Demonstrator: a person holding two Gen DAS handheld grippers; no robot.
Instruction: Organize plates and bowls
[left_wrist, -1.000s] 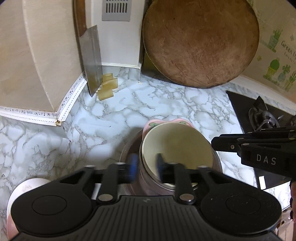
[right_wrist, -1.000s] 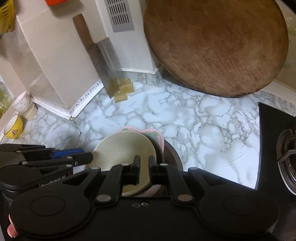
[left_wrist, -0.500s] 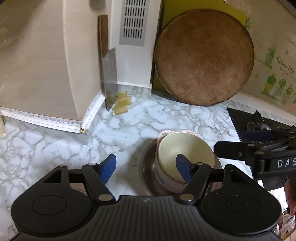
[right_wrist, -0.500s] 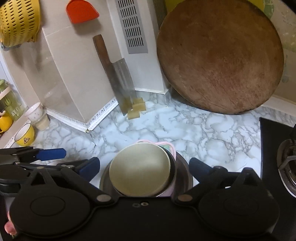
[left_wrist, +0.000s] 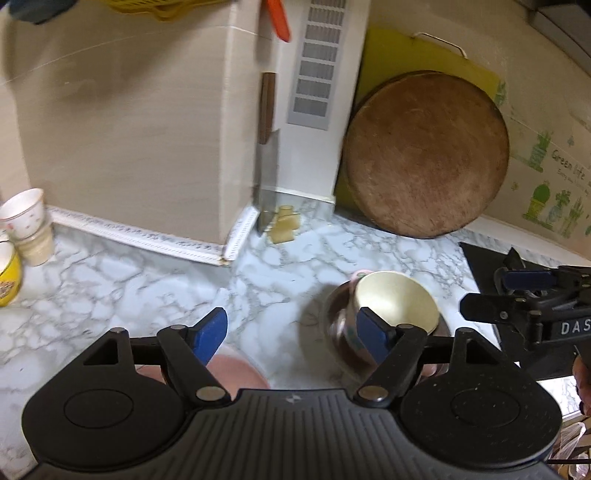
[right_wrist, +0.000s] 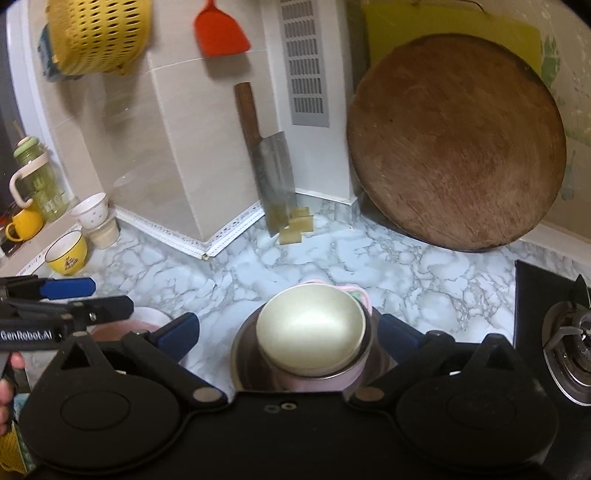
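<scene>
We see a cream bowl (right_wrist: 312, 341) nested in a steel bowl (right_wrist: 243, 354) before the round board (right_wrist: 456, 147); our right hand-held gripper (right_wrist: 291, 338) gapes wide around them, our left hand-held gripper (left_wrist: 291, 334) is opening, nothing between.

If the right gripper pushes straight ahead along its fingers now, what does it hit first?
Most likely the cream bowl stacked in the metal bowl, which sits between the right gripper's open fingers. Depth is hard to judge.
</scene>
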